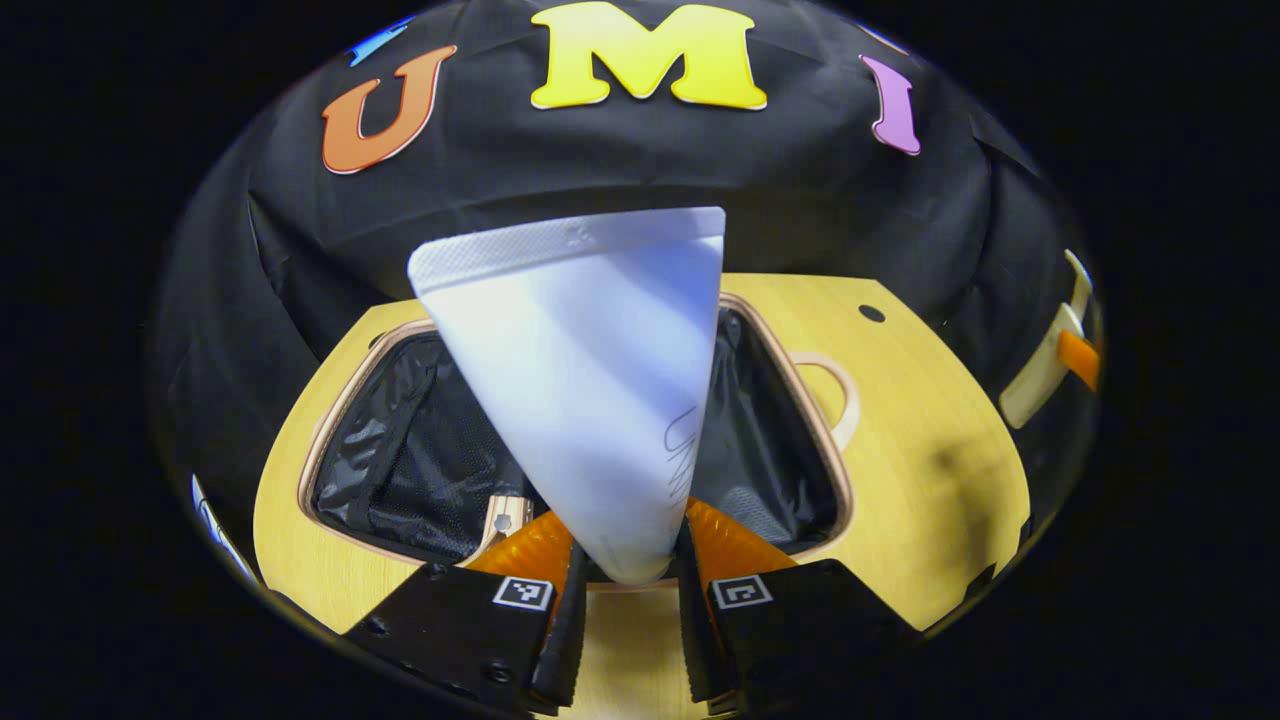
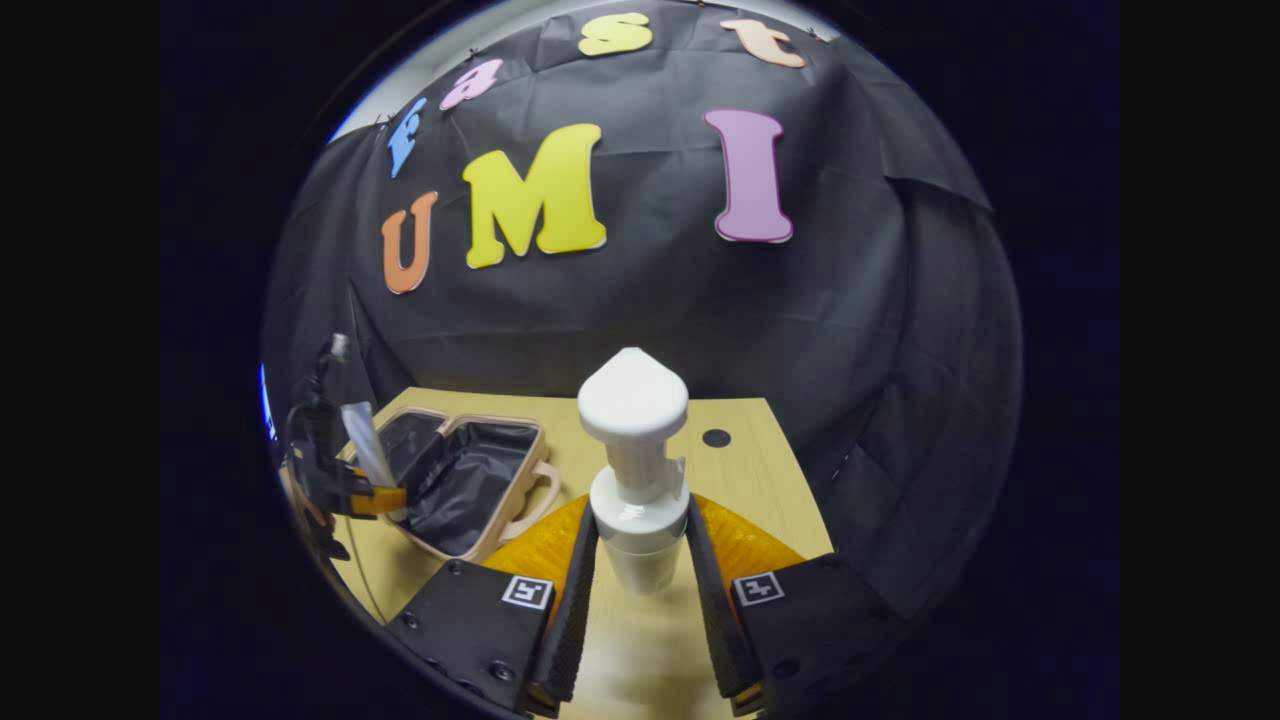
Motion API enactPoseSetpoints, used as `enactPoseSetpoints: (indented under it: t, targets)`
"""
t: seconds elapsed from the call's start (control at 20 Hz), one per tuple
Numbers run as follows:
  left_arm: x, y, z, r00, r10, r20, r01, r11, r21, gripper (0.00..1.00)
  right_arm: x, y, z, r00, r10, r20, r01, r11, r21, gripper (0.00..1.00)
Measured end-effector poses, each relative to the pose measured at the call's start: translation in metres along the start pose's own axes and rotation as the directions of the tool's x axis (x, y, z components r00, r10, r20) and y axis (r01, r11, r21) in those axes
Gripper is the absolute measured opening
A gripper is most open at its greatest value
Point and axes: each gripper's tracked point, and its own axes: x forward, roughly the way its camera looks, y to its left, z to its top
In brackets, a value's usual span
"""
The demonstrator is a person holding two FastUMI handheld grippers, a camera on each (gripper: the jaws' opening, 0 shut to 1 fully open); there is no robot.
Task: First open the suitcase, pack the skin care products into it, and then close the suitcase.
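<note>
My left gripper (image 1: 630,560) is shut on the narrow end of a white squeeze tube (image 1: 590,380), which stands up wide end first over the open suitcase (image 1: 400,460). The suitcase has a pale pink rim and black lining and lies flat on the wooden table (image 1: 930,450). In the right gripper view, my right gripper (image 2: 640,540) is shut on a white pump bottle (image 2: 635,480), held upright above the table (image 2: 740,470). The suitcase (image 2: 470,480) lies to its left, with the left gripper (image 2: 330,475) and its tube (image 2: 365,445) over the near corner.
The suitcase handle (image 1: 845,395) sticks out toward the bare right part of the table. A small round hole (image 1: 871,313) sits near the table's far edge. Black cloth walls close in the booth behind and at both sides. The other gripper (image 1: 1060,350) shows far right.
</note>
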Motion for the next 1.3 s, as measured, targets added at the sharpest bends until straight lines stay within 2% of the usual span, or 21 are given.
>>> enactPoseSetpoints:
  t: [0.25, 0.55, 0.75, 0.8, 0.85, 0.9, 0.95, 1.0, 1.1, 1.15, 1.2, 1.25, 1.3]
  targets:
    - [0.029, 0.004, -0.023, 0.992, -0.019, -0.124, 0.022, 1.000, 0.022, 0.43, -0.012, 0.025, -0.001, 1.000, 0.000, -0.013, 0.000, 1.000, -0.007, 0.48]
    - [0.052, 0.007, -0.036, 0.975, 0.013, -0.222, 0.002, 0.998, 0.069, 0.44, -0.012, 0.035, -0.003, 0.999, -0.012, -0.033, 0.011, 0.999, -0.034, 0.48]
    - [0.064, 0.008, -0.025, 0.979, 0.021, -0.201, 0.002, 0.994, 0.113, 0.43, -0.007, 0.041, -0.004, 0.998, -0.002, -0.057, -0.001, 0.999, -0.051, 0.49]
    - [0.068, 0.007, -0.022, 0.981, 0.019, -0.194, 0.005, 0.992, 0.123, 0.51, -0.004, 0.044, -0.005, 0.998, 0.002, -0.063, -0.006, 0.998, -0.057, 0.49]
    - [0.074, 0.007, -0.021, 0.981, 0.020, -0.194, 0.006, 0.991, 0.132, 0.44, 0.000, 0.047, -0.004, 0.998, 0.008, -0.070, -0.012, 0.998, -0.062, 0.49]
    - [0.077, 0.007, -0.020, 0.980, 0.027, -0.198, 0.001, 0.991, 0.137, 0.45, 0.003, 0.050, -0.005, 0.997, 0.013, -0.079, -0.018, 0.998, -0.063, 0.48]
    - [0.080, 0.008, -0.025, 0.975, 0.028, -0.220, 0.003, 0.990, 0.139, 0.52, 0.007, 0.053, -0.004, 0.996, 0.020, -0.085, -0.025, 0.998, -0.060, 0.49]
    - [0.082, 0.009, -0.034, 0.967, 0.028, -0.255, 0.005, 0.992, 0.128, 0.46, 0.011, 0.057, -0.002, 0.996, 0.027, -0.090, -0.032, 0.998, -0.055, 0.49]
    - [0.087, 0.008, -0.029, 0.974, 0.011, -0.225, 0.014, 0.994, 0.108, 0.47, 0.019, 0.061, 0.003, 0.996, 0.030, -0.089, -0.035, 0.998, -0.056, 0.48]
    - [0.081, 0.010, -0.031, 0.973, 0.007, -0.229, 0.017, 0.995, 0.102, 0.53, 0.022, 0.063, 0.005, 0.995, 0.030, -0.091, -0.035, 0.998, -0.060, 0.48]
    - [0.081, 0.009, -0.031, 0.975, 0.005, -0.222, 0.015, 0.996, 0.088, 0.47, 0.024, 0.066, 0.004, 0.995, 0.033, -0.096, -0.040, 0.997, -0.065, 0.46]
    - [0.081, 0.010, -0.032, 0.974, 0.011, -0.226, 0.009, 0.996, 0.086, 0.53, 0.027, 0.072, 0.006, 0.994, 0.044, -0.101, -0.050, 0.997, -0.066, 0.48]
    - [0.077, 0.008, -0.032, 0.974, 0.010, -0.228, 0.009, 0.997, 0.083, 0.48, 0.029, 0.080, 0.007, 0.992, 0.060, -0.108, -0.067, 0.996, -0.064, 0.48]
